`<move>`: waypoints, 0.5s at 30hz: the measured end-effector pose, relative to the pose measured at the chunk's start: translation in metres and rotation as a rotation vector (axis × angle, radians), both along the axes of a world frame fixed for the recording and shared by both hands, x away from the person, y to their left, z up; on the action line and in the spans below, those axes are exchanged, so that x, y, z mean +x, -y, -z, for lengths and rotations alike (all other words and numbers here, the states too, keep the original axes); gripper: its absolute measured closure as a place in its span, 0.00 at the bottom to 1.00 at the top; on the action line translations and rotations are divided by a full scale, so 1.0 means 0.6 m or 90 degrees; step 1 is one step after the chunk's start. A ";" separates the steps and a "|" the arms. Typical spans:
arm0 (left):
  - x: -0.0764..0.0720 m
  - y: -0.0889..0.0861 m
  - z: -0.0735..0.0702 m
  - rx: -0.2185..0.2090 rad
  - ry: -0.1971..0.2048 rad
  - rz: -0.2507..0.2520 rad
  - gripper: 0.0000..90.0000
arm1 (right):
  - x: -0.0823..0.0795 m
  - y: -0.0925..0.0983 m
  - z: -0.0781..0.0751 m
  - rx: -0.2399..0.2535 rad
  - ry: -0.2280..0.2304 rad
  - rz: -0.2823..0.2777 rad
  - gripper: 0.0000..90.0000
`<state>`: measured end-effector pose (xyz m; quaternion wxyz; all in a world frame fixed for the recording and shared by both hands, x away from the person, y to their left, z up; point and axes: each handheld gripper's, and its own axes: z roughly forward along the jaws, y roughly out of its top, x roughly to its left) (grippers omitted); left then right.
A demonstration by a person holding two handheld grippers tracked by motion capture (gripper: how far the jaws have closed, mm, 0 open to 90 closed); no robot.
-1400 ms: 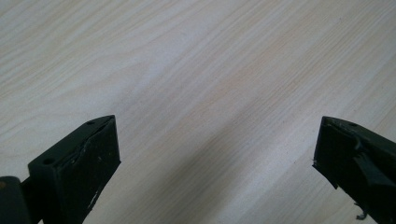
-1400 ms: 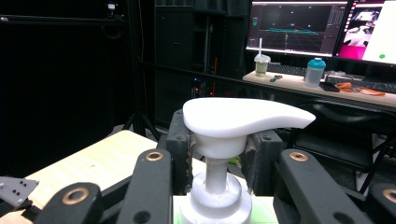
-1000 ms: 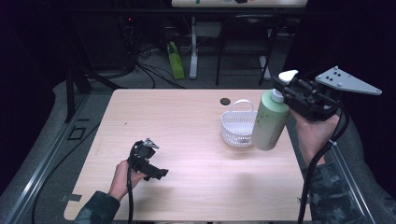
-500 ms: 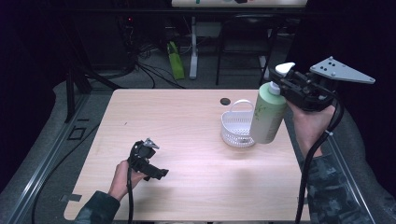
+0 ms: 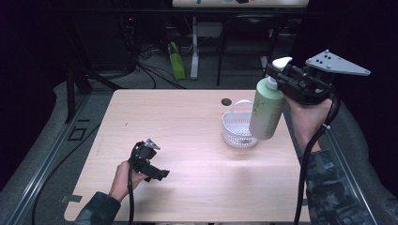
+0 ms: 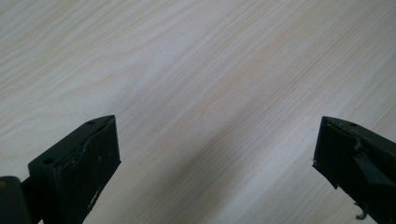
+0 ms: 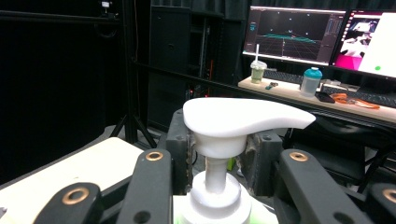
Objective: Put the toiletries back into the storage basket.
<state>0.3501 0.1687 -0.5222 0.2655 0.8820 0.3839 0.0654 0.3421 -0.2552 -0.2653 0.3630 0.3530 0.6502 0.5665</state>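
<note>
- Your right tongs (image 5: pixel 277 79) are clamping the neck of the green bottle (image 5: pixel 266 112), just under its white pump (image 5: pixel 281 62), and holding it in the air.
- The bottle is hanging clear of the tabletop (image 5: pixel 187 126), tilting a little, with its base beside and partly in front of the white basket (image 5: pixel 238 129) as the high view shows it.
- In the right gripper view, the pump (image 7: pixel 243 119) is sitting between the two black jaws, and the pads are pressing on the collar from both sides.
- The basket is standing on the right half of the tabletop, handle up, near a small dark hole (image 5: pixel 226 101) in the wood.
- Your left tongs (image 5: pixel 162 174) are resting low over the front left part of the tabletop, well apart from the bottle and the basket.
- In the left gripper view, their jaws are standing wide apart with bare wood (image 6: pixel 201 93) between them, gripping nothing.
- Your left hand (image 5: pixel 123 180) is wrapping the gripper body, and its cable is trailing off the near edge.
- Behind the bottle in the right gripper view, a desk (image 7: pixel 327 105) with monitors (image 7: pixel 294 35) is standing in the dark room.
</note>
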 end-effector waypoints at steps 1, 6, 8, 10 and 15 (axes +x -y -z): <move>0.001 0.000 0.000 0.002 0.001 0.002 0.00 | 0.001 -0.001 0.000 -0.002 0.000 0.000 0.75; 0.002 0.004 0.002 0.008 -0.004 0.008 0.00 | 0.008 -0.007 0.000 -0.014 -0.003 -0.005 0.75; 0.001 0.005 0.003 0.010 -0.006 0.011 0.00 | 0.012 -0.007 -0.001 -0.012 -0.006 -0.005 0.75; 0.001 0.005 0.002 0.011 -0.006 0.012 0.00 | 0.014 -0.008 -0.002 -0.012 -0.006 -0.004 0.75; 0.001 0.006 0.003 0.008 -0.007 0.014 0.01 | 0.023 -0.014 -0.008 -0.018 -0.005 -0.004 0.75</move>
